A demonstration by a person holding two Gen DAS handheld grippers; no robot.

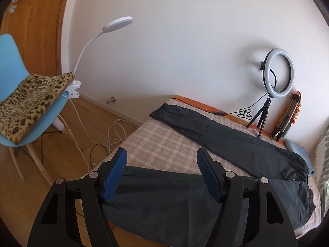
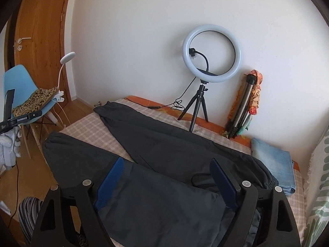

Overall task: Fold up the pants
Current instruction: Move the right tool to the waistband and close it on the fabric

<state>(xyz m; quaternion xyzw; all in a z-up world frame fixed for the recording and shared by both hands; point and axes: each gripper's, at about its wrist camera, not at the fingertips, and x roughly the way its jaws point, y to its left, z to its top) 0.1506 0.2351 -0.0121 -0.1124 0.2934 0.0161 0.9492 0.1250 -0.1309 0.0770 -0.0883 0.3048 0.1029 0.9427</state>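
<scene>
Dark grey pants (image 1: 226, 140) lie spread on a checked bed cover (image 1: 164, 144), legs apart in a V, one leg running to the far left corner, the other along the near edge. My left gripper (image 1: 162, 154) is open and empty above the near leg (image 1: 164, 201). My right gripper (image 2: 166, 162) is open and empty above the upper part of the pants (image 2: 164, 195) near the waist. The far leg (image 2: 144, 135) stretches toward the back left. The left gripper's body (image 2: 12, 119) shows at the left edge of the right wrist view.
A ring light on a tripod (image 2: 211, 53) and a folded tripod (image 2: 242, 107) stand at the wall behind the bed. Folded jeans (image 2: 275, 164) lie at the bed's right. A blue chair (image 1: 12, 74) with a leopard cushion and clip lamp (image 1: 117, 23) stands left; cables lie on the floor.
</scene>
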